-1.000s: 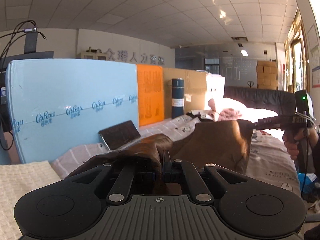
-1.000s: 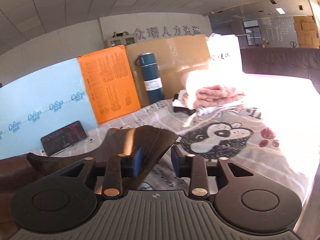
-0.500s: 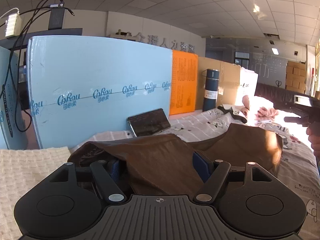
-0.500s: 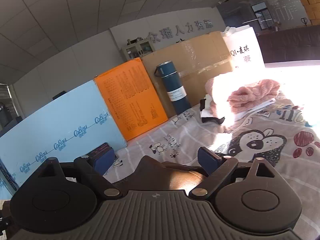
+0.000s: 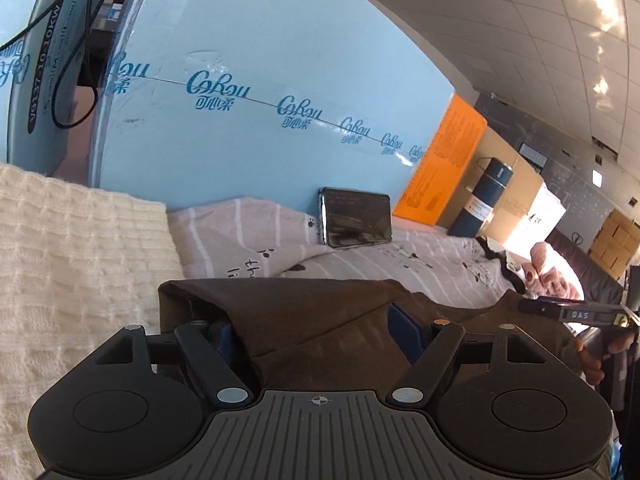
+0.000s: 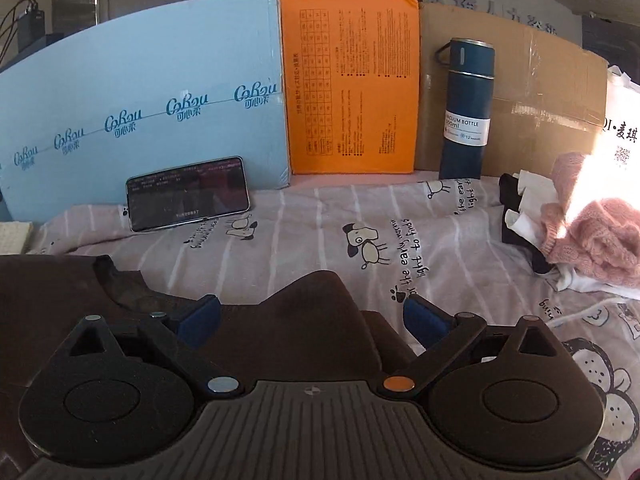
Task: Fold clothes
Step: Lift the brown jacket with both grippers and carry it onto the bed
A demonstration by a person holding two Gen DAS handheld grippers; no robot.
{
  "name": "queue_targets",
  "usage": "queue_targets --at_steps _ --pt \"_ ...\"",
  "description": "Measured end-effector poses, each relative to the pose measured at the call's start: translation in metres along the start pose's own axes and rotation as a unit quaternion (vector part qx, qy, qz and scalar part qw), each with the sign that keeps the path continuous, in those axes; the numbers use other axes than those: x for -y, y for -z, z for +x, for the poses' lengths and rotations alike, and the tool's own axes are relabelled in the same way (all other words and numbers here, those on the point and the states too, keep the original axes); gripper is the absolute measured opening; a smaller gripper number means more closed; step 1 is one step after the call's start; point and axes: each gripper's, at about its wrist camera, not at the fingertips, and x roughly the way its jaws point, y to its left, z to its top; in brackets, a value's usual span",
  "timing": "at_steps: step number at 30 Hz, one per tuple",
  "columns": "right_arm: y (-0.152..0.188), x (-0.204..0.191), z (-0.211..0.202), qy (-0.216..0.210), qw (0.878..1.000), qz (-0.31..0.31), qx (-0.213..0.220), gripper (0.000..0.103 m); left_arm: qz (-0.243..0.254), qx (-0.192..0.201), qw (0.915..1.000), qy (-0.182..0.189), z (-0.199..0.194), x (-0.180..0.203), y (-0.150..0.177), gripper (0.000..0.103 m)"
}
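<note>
Both grippers sit low over the brown garment (image 6: 304, 320), which lies spread on the bed (image 6: 320, 224) with its cartoon-dog striped sheet. The left gripper (image 5: 316, 332) has its blue-padded fingers (image 5: 404, 330) spread wide, with brown cloth bunched up between them; they look parted and not pinching, the fabric simply resting in the gap. The right gripper (image 6: 312, 314) is the same: its fingers (image 6: 424, 316) stand well apart on either side of a raised hump of the garment, gripping nothing. My guess is that a fold has just been laid and the cloth let go, or that new grip points are being lined up; I can't tell which.

From the left view the garment runs off to the right, where the other handheld tool and the person's hand come into sight at the far right edge. A cream knitted blanket (image 5: 72, 264) lies to the left of the garment.

Along the far edge of the bed, things are propped up out of the folding area: a phone (image 6: 188, 192) leaning on the blue foam board (image 6: 140, 92), an orange sheet (image 6: 352, 92), a dark blue vacuum bottle (image 6: 466, 112) and cardboard (image 6: 540, 100) behind it. On the right, a pile with a pink sweater (image 6: 588, 236) on top sits well apart from the brown piece, presumably the clothes stack.
</note>
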Motion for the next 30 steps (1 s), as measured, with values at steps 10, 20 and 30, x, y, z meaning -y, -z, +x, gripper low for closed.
queue_targets --at_steps 10,20,30 --pt "0.014 0.002 0.007 0.025 0.999 -0.001 0.023 0.021 0.094 0.047 0.9939 0.033 -0.018 0.042 -0.003 0.005" --pt "0.044 0.002 -0.14 0.038 0.97 0.054 0.233 0.009 0.222 0.196 0.9383 0.178 -0.158 0.101 0.024 0.005" --pt "0.151 0.01 -0.284 0.088 0.939 0.127 0.307 0.007 0.2 0.074 0.9042 0.37 -0.207 0.093 0.084 0.006"
